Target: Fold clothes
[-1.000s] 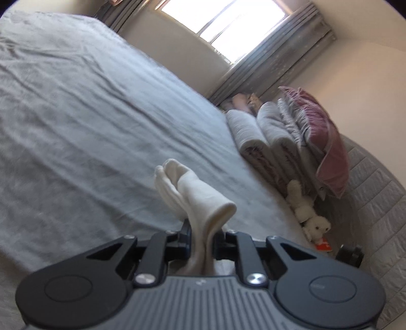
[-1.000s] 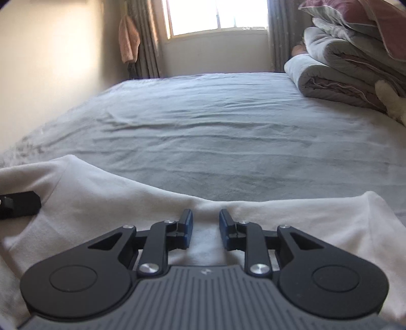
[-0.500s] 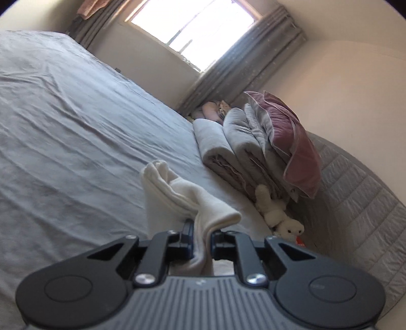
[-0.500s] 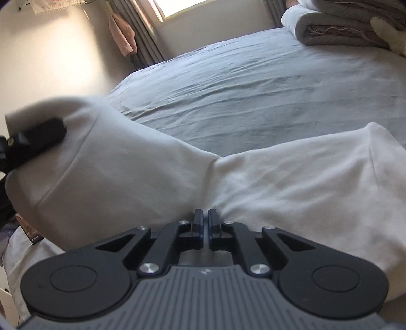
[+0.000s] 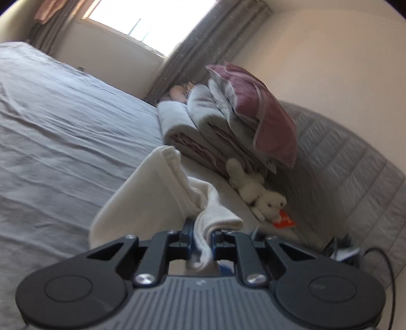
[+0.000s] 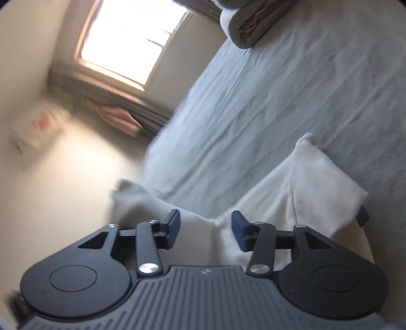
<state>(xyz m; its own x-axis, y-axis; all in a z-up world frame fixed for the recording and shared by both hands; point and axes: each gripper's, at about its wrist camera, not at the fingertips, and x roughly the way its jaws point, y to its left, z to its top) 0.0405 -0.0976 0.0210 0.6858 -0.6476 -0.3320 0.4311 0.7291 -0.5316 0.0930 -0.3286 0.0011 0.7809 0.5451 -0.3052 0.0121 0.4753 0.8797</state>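
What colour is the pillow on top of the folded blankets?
Dusty pink pillow with pale edging, clearest in the left wrist view.

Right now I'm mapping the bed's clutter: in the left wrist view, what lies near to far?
left gripper → white garment → plush toy → folded blankets → window

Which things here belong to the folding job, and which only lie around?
Job: white garment, pinched in the left gripper; right gripper, jaws just opened, pressing nothing; grey bed sheet.

Lying about: folded quilts, pink pillow, white plush toy, curtains.
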